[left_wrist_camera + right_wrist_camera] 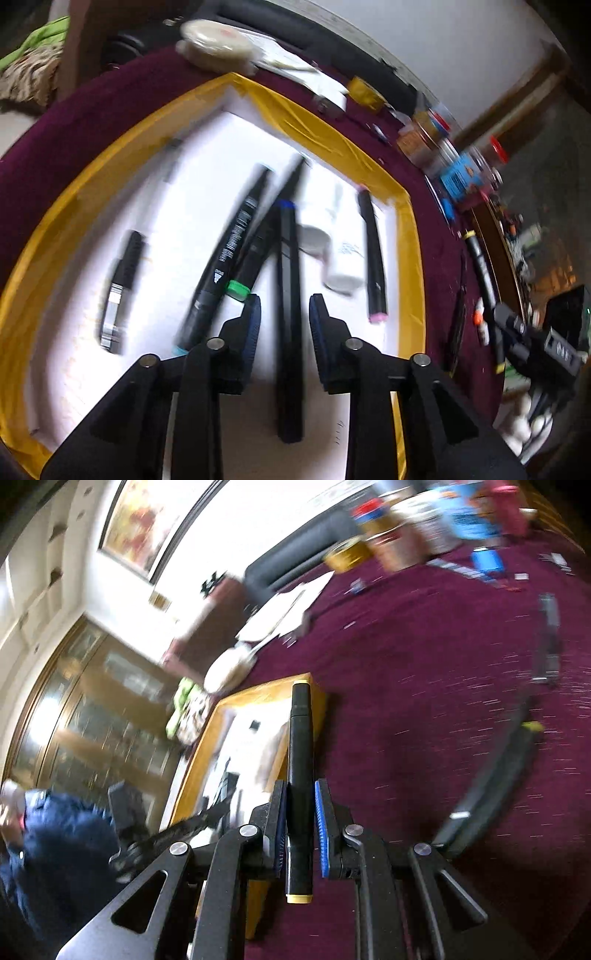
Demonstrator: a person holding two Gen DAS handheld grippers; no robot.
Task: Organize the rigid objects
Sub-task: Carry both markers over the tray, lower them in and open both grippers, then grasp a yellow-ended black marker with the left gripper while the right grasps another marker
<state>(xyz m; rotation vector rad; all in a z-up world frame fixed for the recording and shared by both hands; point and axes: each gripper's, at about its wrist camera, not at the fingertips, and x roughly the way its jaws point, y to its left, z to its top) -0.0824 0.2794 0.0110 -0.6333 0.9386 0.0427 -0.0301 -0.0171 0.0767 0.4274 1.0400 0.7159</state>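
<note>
A white tray with a yellow taped rim [408, 236] lies on a maroon cloth. In it lie several black markers, among them a green-capped one [255, 251], a pink-capped one [373, 258] and a long blue-tipped one [289, 314], plus a white bottle [345, 243] and a small black clip-like item [120, 291]. My left gripper [284, 306] is open above the tray, its fingers either side of the blue-tipped marker. My right gripper [300, 812] is shut on a black marker with yellow ends [300, 760], held over the cloth beside the tray's rim [258, 696].
On the maroon cloth [424, 701] lie a black marker with a yellow band [495, 775] and a dark pen [548, 638]. Jars and a blue box [460, 177] stand at the far edge. A white lidded tub [214, 42] and papers sit behind the tray.
</note>
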